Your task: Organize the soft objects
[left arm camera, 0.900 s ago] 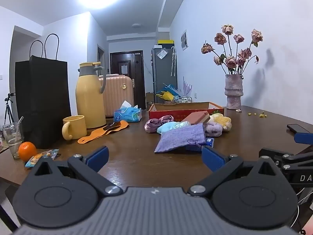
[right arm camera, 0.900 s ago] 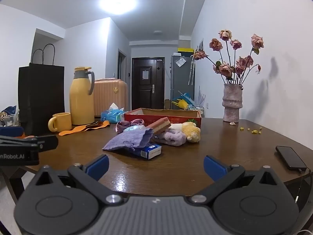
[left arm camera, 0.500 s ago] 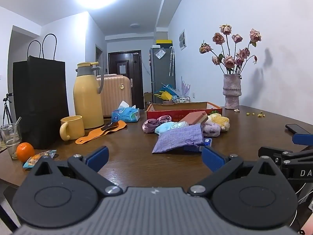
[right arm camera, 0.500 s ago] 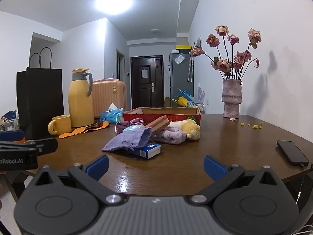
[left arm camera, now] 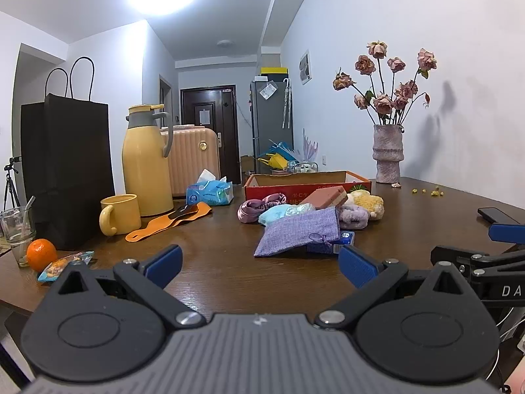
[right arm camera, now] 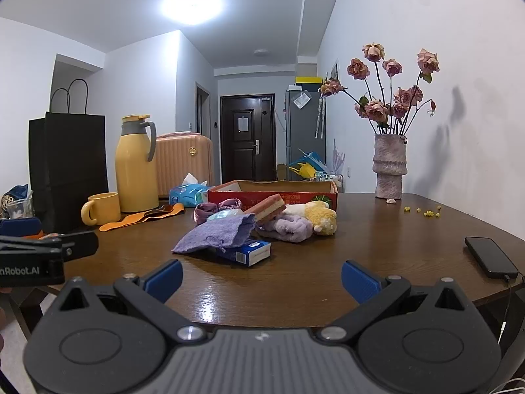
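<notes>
Both views have dipped slightly since the earlier frames, and the pile sits a little lower in each. Left gripper (left arm camera: 259, 261) and right gripper (right arm camera: 261, 277) hang at the near edge of the table (right arm camera: 295, 282), jaws spread wide with nothing between them. Bare wood lies between the grippers and the pile. A lilac pouch (left arm camera: 298, 231) rests partly on a small blue box (right arm camera: 254, 252). Just behind are a purple cloth (right arm camera: 288, 226), a pink sponge (right arm camera: 267, 210), a yellow plush (right arm camera: 323, 218) and a scrunchie (left arm camera: 254, 208), crowded together against a red box (left arm camera: 305, 184). A phone (right arm camera: 490, 256) lies near the right edge. On the left stand a mug (left arm camera: 119, 213), flask (left arm camera: 146, 161) and black bag (left arm camera: 65, 170). Rightward the wood is open up to a vase (right arm camera: 388, 164) by the white wall.
</notes>
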A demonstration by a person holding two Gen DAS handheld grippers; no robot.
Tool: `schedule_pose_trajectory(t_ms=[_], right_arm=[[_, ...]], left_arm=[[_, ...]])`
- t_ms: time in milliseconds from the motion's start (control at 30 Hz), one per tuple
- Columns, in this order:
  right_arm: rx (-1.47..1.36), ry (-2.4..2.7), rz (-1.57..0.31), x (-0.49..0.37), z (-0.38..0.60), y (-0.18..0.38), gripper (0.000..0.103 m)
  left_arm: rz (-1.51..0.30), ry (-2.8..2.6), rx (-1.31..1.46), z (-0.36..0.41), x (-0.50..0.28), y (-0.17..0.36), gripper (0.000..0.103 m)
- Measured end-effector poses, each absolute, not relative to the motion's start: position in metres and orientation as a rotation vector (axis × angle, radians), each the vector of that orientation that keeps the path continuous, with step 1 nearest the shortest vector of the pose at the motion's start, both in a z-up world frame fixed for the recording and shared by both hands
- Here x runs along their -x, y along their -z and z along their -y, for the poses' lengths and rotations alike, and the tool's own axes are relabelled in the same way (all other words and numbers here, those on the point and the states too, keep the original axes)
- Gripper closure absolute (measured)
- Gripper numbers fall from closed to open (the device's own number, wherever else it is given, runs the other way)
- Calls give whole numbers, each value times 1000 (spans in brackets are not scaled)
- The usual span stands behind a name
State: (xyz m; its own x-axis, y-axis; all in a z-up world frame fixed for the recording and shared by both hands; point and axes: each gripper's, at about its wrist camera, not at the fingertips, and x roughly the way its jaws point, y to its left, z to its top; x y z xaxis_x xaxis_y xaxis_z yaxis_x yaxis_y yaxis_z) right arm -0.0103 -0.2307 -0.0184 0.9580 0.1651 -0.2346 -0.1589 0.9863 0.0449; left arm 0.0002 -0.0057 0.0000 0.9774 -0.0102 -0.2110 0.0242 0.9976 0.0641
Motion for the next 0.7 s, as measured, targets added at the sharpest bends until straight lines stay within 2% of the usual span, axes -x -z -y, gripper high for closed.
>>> schedule_pose_trajectory(t_ms=[700], right_arm=[[-40,-146,-257,9,235,18,0]], left_arm=[[-207,20,-79,8,0,2,0]])
